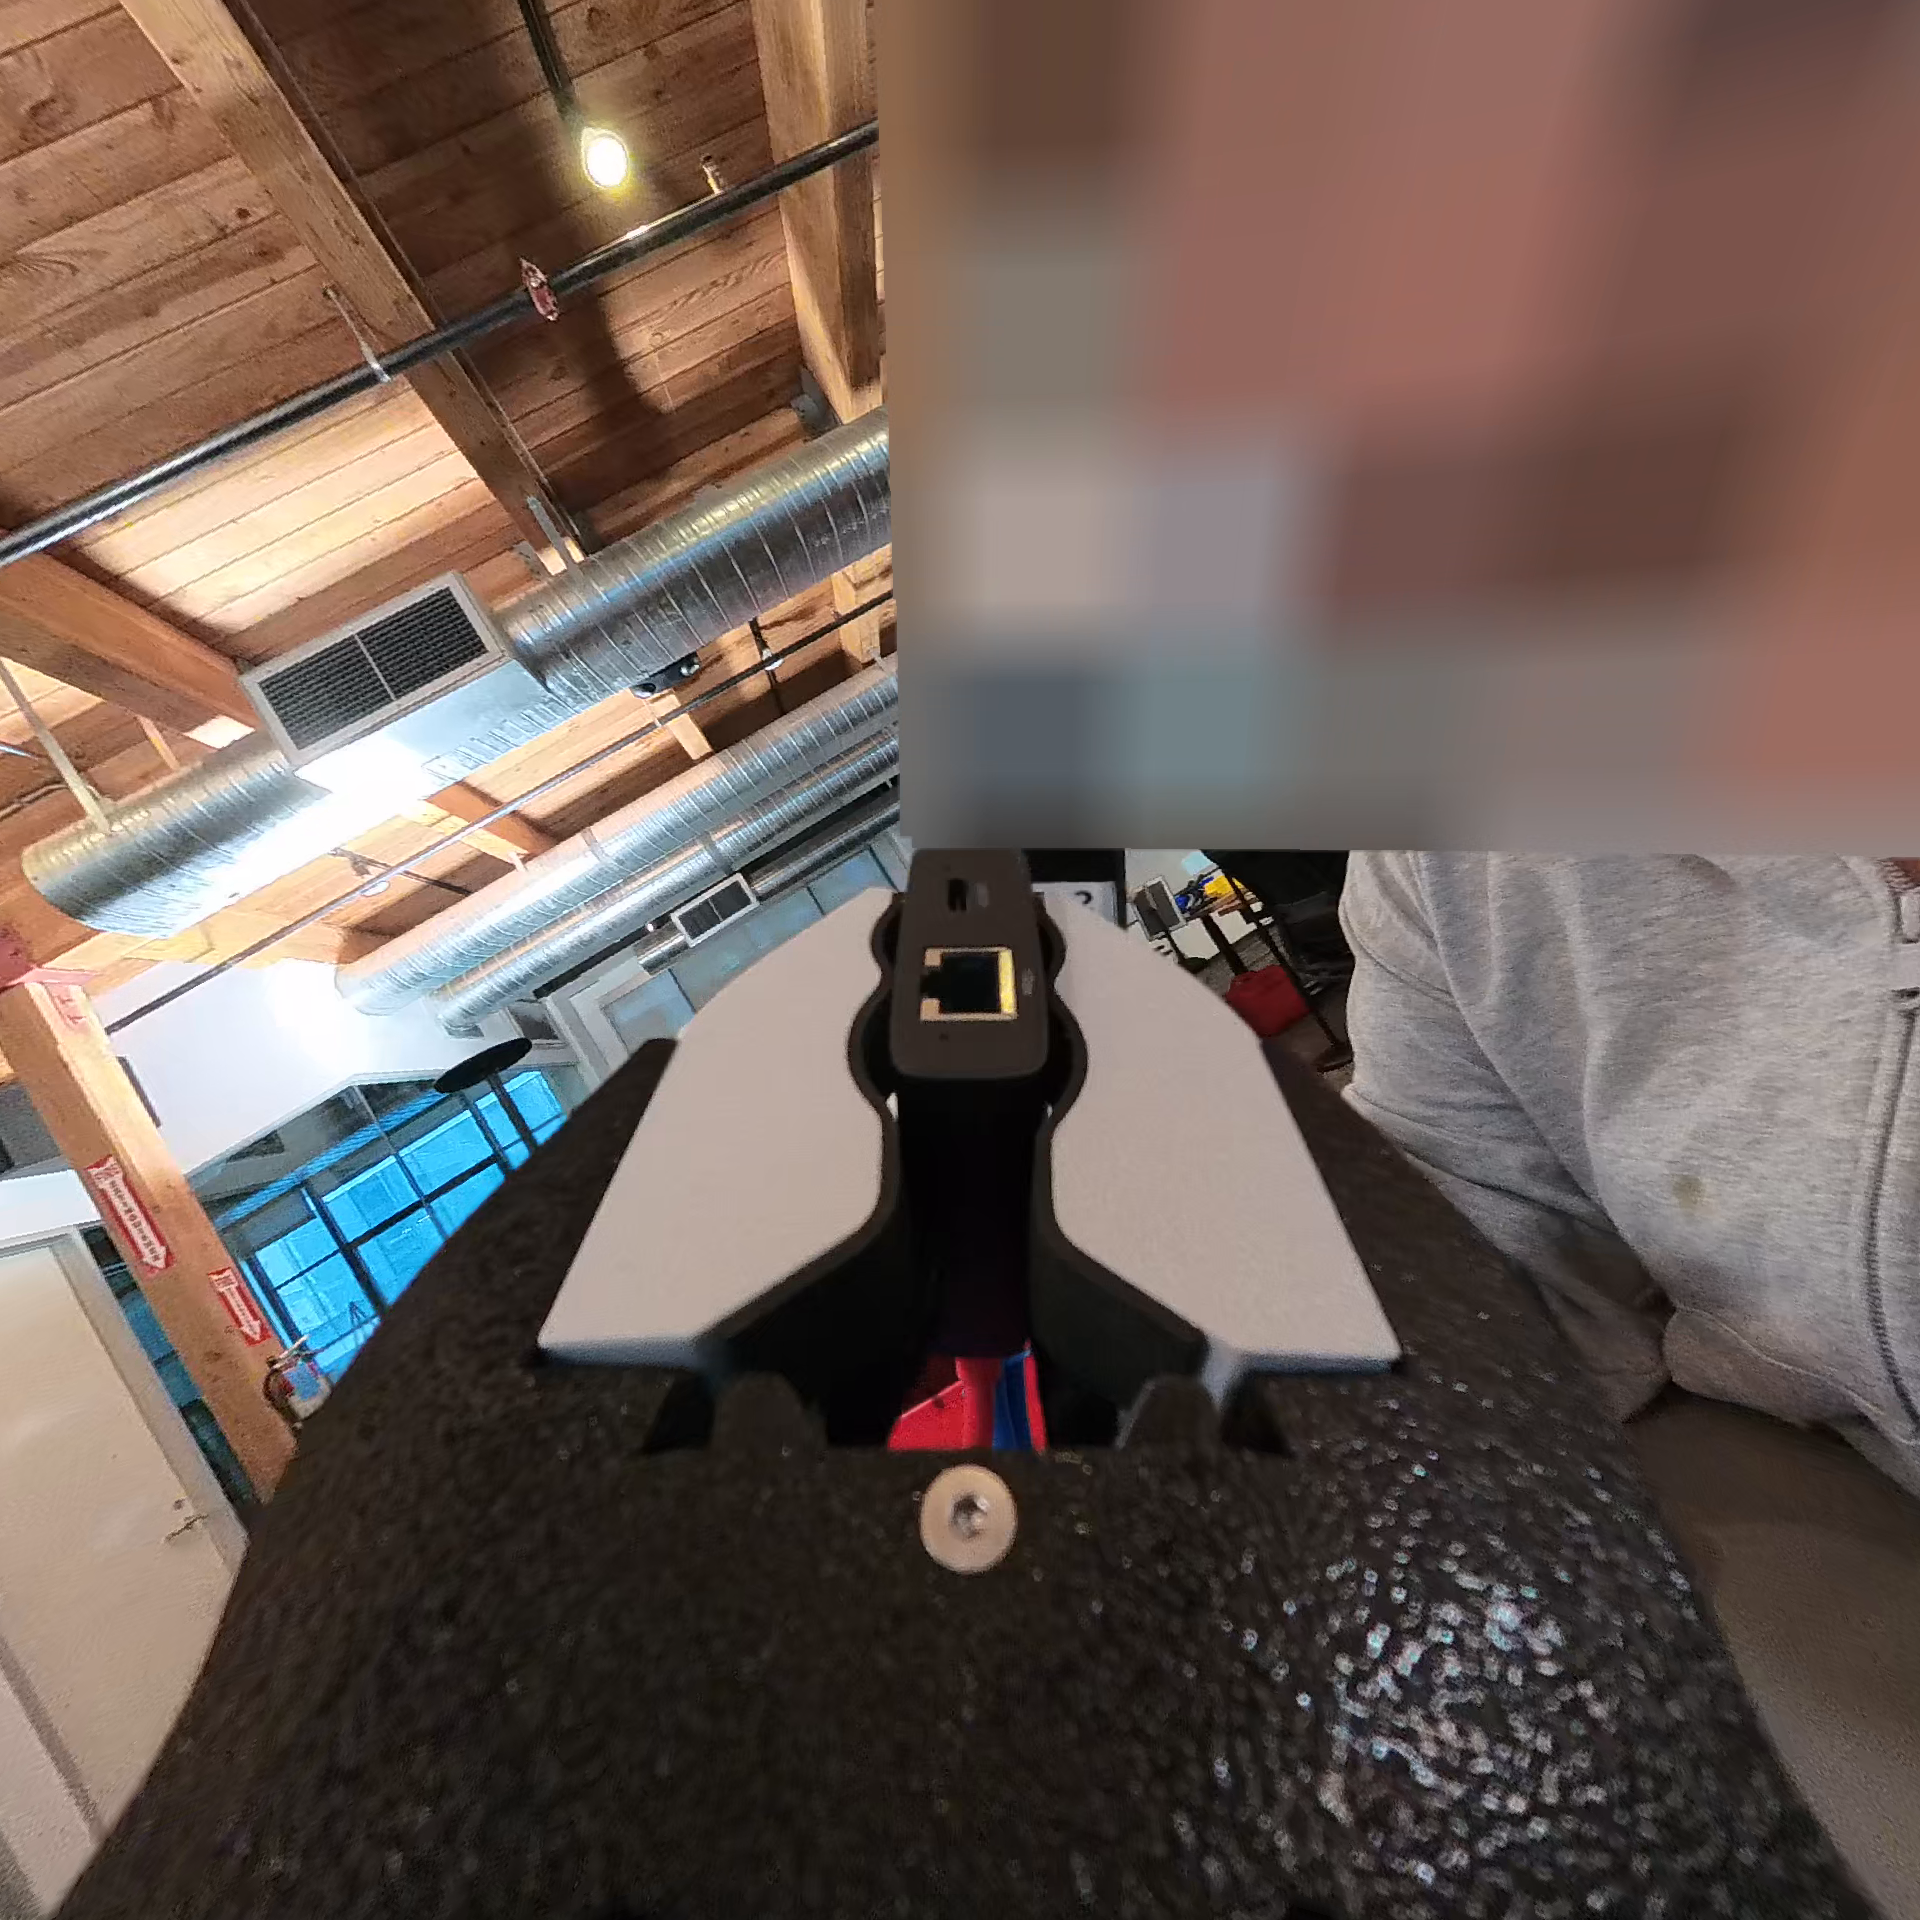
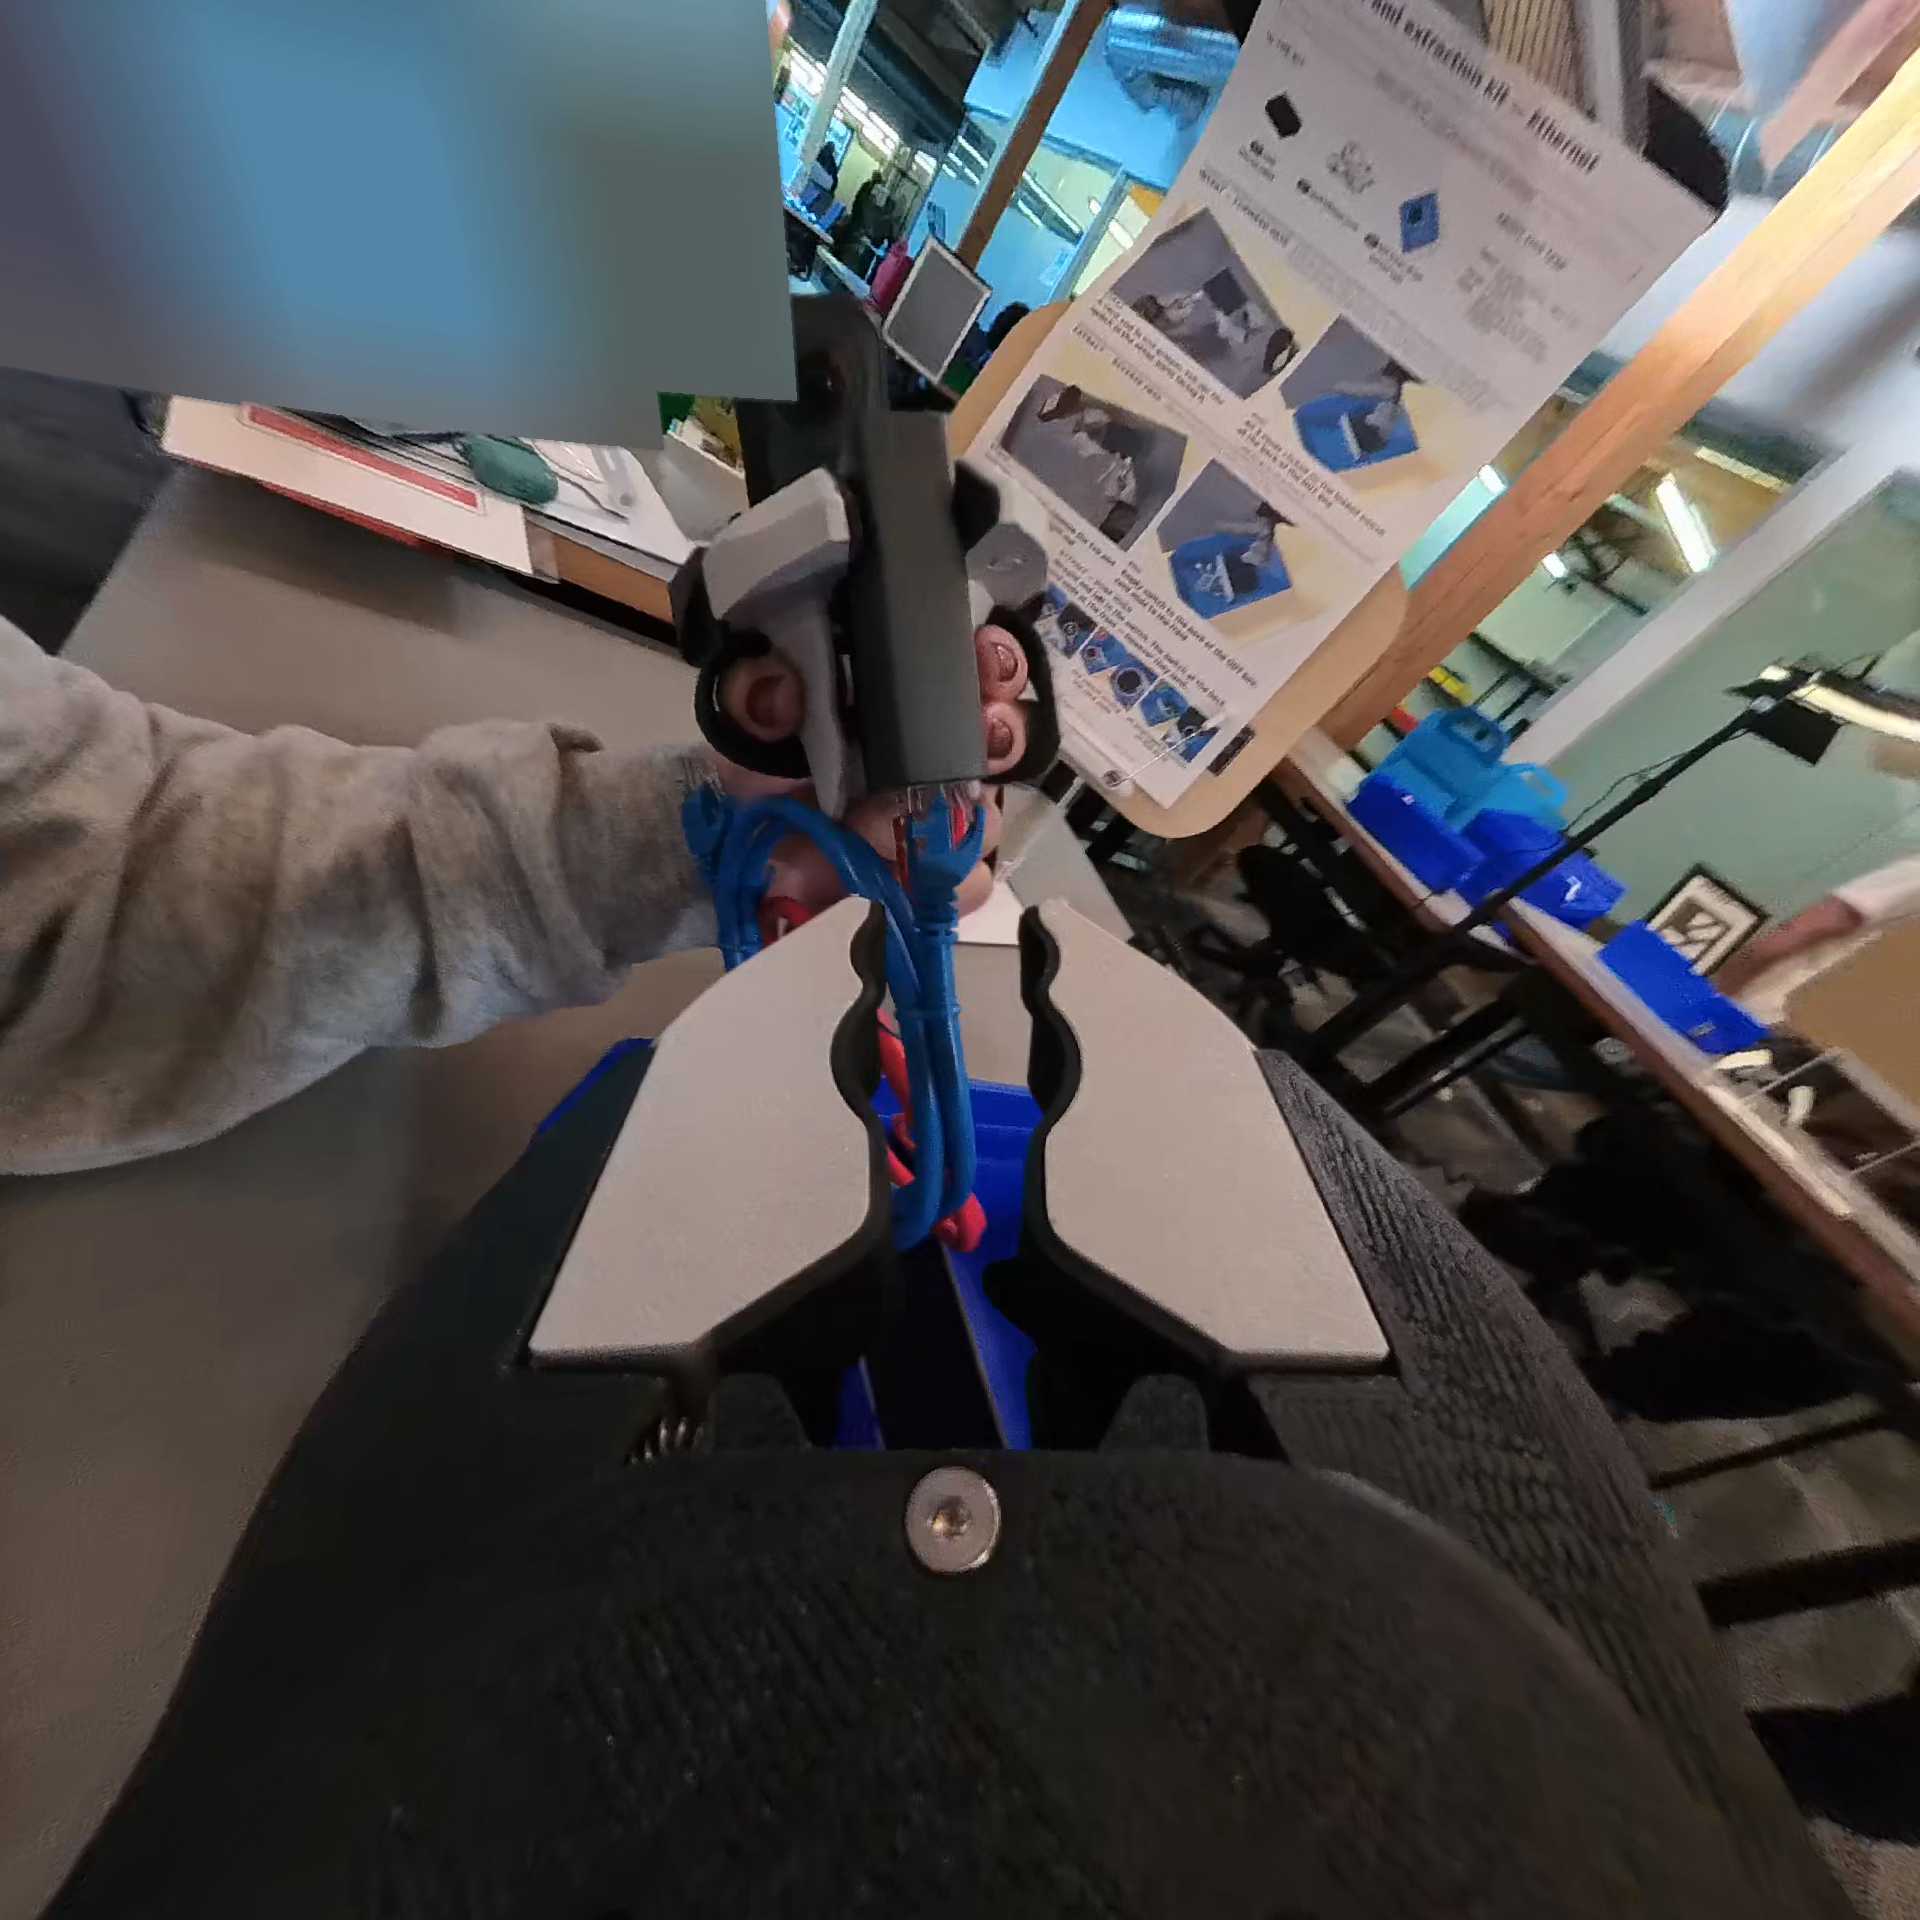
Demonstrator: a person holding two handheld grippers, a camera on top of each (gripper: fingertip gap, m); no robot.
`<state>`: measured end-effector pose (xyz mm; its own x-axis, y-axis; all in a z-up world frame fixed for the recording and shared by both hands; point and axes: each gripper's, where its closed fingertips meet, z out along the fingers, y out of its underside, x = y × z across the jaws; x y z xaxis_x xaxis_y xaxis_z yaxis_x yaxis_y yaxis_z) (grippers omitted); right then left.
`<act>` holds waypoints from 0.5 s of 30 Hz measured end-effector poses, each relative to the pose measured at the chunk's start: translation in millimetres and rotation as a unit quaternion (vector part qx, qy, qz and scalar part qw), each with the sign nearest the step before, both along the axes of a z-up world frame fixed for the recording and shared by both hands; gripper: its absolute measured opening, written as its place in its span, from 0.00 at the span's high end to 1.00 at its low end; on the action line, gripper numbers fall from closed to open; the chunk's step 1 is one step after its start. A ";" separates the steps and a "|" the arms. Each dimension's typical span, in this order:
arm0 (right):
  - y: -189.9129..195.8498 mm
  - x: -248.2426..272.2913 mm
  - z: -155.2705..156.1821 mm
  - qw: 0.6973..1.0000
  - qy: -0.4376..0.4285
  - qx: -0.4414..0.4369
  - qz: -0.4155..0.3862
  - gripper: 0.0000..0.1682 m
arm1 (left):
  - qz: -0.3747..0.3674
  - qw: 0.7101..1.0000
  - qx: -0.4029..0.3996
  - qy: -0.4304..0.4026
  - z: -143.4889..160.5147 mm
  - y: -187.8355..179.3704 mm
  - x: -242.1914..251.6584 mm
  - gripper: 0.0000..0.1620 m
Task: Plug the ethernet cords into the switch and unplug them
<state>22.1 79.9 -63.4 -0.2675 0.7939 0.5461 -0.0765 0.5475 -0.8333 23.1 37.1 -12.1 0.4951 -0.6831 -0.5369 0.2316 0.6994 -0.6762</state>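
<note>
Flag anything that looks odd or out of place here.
The black adapter box, clamped in the left gripper, is held up in the air; blue cables dangle from it in a tangle between the open right gripper's fingers.

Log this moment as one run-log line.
left gripper: shut on black box | right gripper: open, around blue cable | cable plugged into box

A slim black network switch (image 1: 968, 977) stands clamped upright between the fingers of the left hand-held gripper (image 1: 966, 1023), one network port on its upper end face, while blue cables (image 2: 935, 997) and a red cable (image 2: 961, 1226) hang plugged from its lower end, dangling between the spread fingers of the right hand-held gripper (image 2: 951, 977).
</note>
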 end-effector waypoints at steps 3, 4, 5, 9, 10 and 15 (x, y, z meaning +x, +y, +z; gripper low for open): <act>-5.6 -3.1 -1.1 1.000 -0.011 -0.019 0.003 0.84 | -0.014 1.000 -0.003 0.008 -2.2 -1.6 2.8 0.87; -8.6 -3.9 -2.6 1.000 -0.015 -0.019 0.007 0.83 | -0.018 1.000 -0.004 0.008 -2.4 -2.1 3.3 0.87; -11.8 -5.0 -5.1 1.000 -0.021 -0.018 0.010 0.82 | -0.023 1.000 -0.003 0.007 -2.4 -2.7 3.7 0.87; -15.0 -14.3 -13.8 0.999 -0.032 0.004 -0.011 0.81 | -0.041 0.999 -0.003 0.001 -2.1 -4.0 4.9 0.87; -14.5 -16.9 -14.9 0.999 -0.030 0.008 -0.020 0.81 | -0.045 0.999 -0.004 0.000 -2.3 -4.1 5.4 0.87; -21.1 -20.1 -14.6 0.999 -0.033 -0.022 -0.003 0.80 | -0.057 0.998 -0.008 0.003 -3.6 -4.5 7.1 0.87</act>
<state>2.0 58.7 -78.0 -0.2970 0.8190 0.4910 -0.0163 0.5098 -0.8601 30.2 32.6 -15.7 0.4103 -0.7436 -0.5279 0.3050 0.6575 -0.6890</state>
